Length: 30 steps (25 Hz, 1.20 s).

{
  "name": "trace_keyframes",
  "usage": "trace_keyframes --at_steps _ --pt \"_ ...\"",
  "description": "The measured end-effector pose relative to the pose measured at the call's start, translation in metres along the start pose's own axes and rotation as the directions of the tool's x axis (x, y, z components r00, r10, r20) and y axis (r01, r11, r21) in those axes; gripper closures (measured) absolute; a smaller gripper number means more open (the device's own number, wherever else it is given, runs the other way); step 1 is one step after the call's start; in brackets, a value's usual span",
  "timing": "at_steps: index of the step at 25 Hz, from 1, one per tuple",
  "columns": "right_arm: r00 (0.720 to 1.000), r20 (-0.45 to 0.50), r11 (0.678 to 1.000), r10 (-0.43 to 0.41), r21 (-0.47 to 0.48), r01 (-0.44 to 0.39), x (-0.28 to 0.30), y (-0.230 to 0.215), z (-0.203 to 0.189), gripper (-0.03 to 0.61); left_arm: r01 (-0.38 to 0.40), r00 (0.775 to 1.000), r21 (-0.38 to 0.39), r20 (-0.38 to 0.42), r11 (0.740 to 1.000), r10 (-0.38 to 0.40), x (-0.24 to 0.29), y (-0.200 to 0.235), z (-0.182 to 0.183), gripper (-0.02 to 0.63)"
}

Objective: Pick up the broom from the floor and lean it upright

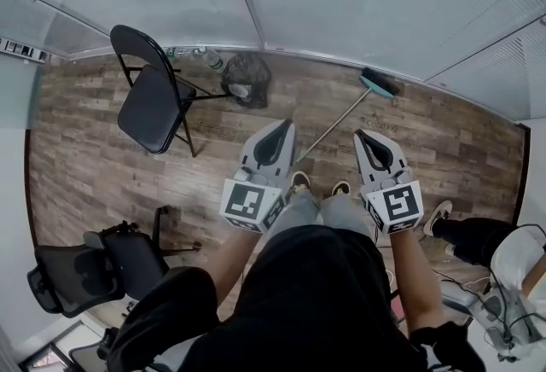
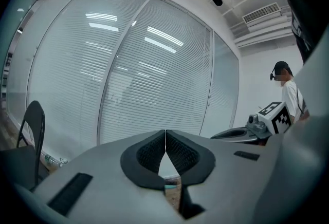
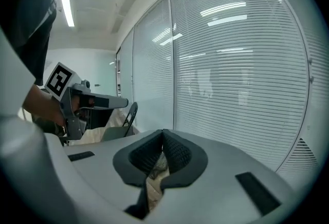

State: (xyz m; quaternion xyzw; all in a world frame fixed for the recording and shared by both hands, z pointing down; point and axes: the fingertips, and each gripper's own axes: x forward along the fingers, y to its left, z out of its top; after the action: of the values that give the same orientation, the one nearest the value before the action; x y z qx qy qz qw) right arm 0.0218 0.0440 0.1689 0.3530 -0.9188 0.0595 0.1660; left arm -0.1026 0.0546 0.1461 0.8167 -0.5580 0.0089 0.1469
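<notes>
Your left claw (image 1: 285, 124) and right claw (image 1: 359, 135): both closed, empty, held forward side by side. Broom (image 1: 376, 84), teal-headed, pale-handled, lies on floor (image 1: 94, 140) ahead.

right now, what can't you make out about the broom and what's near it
Broom, head view: the handle's near end runs behind the left gripper, so its tip is hidden.
Left gripper view: the gripper's own body blocks the floor; only a teal sliver shows, too small to name.
Right gripper view: the gripper's body hides the broom altogether.
Small items by the wall, head view: too small.
</notes>
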Motion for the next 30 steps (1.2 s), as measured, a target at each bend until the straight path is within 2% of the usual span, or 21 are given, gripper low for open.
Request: trace_keyframes --at_steps 7,10,14,18,22,27,30 --pt "0.990 -0.091 0.994 0.108 -0.012 -0.110 0.054 -0.002 -0.018 0.561 -0.067 0.996 -0.009 -0.057 0.998 0.067 0.013 0.040 -0.024 0.591" --pt "0.971 -0.131 0.980 0.198 -0.006 -0.200 0.075 -0.002 -0.022 0.561 -0.146 0.988 -0.041 -0.062 0.988 0.143 0.012 0.054 -0.028 0.591" --pt "0.950 -0.168 0.963 0.262 -0.025 -0.270 0.101 -0.008 -0.037 0.560 -0.214 0.973 -0.074 -0.099 0.974 0.206 0.018 0.070 -0.052 0.591" --pt "0.914 -0.239 0.938 0.328 -0.033 -0.345 0.125 -0.007 -0.070 0.560 -0.258 0.959 -0.082 -0.144 0.963 0.245 0.027 0.084 -0.080 0.591" --pt "0.865 -0.293 0.901 0.407 -0.027 -0.432 0.146 0.002 -0.105 0.558 -0.313 0.936 -0.070 -0.191 0.947 0.295 0.034 0.094 -0.104 0.591" --pt "0.814 -0.357 0.858 0.459 -0.062 -0.511 0.172 0.019 -0.164 0.551 -0.332 0.924 -0.087 -0.228 0.939 0.306 0.040 0.105 -0.160 0.591" --pt "0.773 -0.405 0.835 0.488 -0.043 -0.549 0.188 0.031 -0.207 0.458 -0.351 0.914 -0.092 -0.252 0.932 0.319 0.042 0.118 -0.197 0.591"
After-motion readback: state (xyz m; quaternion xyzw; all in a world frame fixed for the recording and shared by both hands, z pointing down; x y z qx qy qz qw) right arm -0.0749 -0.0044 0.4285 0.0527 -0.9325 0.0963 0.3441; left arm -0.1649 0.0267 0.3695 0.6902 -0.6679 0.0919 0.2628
